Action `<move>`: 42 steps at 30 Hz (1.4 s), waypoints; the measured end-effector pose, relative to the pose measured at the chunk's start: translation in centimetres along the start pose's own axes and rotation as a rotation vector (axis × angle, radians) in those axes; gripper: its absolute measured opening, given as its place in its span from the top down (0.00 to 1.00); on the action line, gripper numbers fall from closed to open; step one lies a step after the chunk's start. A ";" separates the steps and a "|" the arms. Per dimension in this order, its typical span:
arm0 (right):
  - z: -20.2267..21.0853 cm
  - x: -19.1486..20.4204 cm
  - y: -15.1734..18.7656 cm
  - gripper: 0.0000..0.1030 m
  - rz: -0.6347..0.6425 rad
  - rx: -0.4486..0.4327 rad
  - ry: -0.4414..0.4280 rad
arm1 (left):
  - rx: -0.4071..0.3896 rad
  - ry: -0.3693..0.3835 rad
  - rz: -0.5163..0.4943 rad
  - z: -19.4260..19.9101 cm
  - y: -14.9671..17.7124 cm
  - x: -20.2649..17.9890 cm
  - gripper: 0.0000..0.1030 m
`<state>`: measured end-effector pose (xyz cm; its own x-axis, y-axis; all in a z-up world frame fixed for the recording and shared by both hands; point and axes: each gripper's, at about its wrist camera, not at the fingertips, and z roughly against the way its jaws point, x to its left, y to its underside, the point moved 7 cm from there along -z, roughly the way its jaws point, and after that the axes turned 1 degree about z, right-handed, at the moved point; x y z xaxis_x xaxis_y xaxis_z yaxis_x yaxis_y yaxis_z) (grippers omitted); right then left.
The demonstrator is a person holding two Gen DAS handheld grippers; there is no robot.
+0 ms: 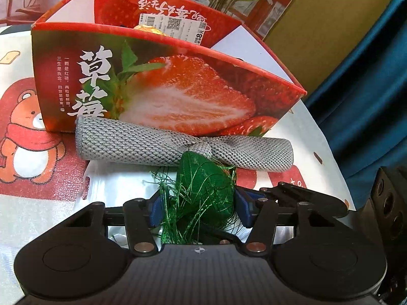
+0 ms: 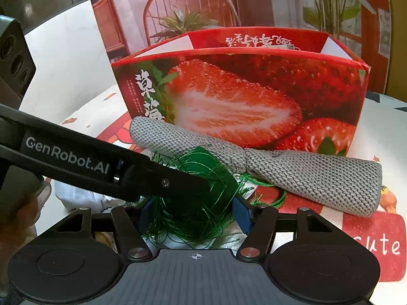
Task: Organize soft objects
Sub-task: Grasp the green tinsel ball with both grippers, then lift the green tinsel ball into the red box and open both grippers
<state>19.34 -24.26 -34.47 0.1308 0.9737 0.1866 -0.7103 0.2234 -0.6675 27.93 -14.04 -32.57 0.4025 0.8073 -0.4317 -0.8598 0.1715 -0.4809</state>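
Note:
A green pouch (image 1: 203, 180) with loose tassel threads lies on the cloth, just in front of a grey knitted roll (image 1: 157, 142) pinched at its middle. My left gripper (image 1: 199, 211) is shut on the pouch: the right blue pad touches its body and the left pad presses into its threads. In the right wrist view my right gripper (image 2: 192, 216) has its blue pads against both sides of the same green pouch (image 2: 203, 211). The left gripper's black finger (image 2: 162, 178) crosses over the pouch from the left. The grey roll (image 2: 305, 172) lies behind, against the box.
A red strawberry-print cardboard box (image 1: 178, 89) stands open-topped right behind the roll, with something yellow (image 1: 147, 28) inside. A printed tablecloth with a bear (image 1: 30, 132) covers the round table. A blue curtain (image 1: 368, 89) hangs to the right. The box (image 2: 254, 89) fills the middle of the right wrist view.

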 end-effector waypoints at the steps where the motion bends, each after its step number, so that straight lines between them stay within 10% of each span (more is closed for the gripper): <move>1: 0.1 0.0 0.0 0.45 0.000 -0.001 -0.001 | -0.002 0.000 0.001 0.1 0.0 0.0 0.45; 14: 3.5 1.4 -3.5 0.49 0.091 -0.128 -0.001 | -0.145 0.026 -0.061 5.9 -3.3 -1.7 0.46; 28: 7.5 2.6 -16.4 0.49 0.279 -0.335 0.008 | -0.387 0.043 -0.089 12.2 -13.4 -4.6 0.46; 35: 7.7 0.2 -22.7 0.49 0.325 -0.401 0.026 | -0.475 0.045 -0.172 11.9 -19.2 -7.1 0.46; 42: 4.4 -4.0 -25.5 0.49 0.312 -0.373 0.068 | -0.397 0.046 -0.172 6.4 -22.8 -7.4 0.46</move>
<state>33.91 -34.06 -14.98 0.0054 0.9947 -0.1026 -0.4282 -0.0904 -0.8991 42.54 -20.32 -13.52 0.5502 0.7586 -0.3490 -0.5953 0.0632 -0.8010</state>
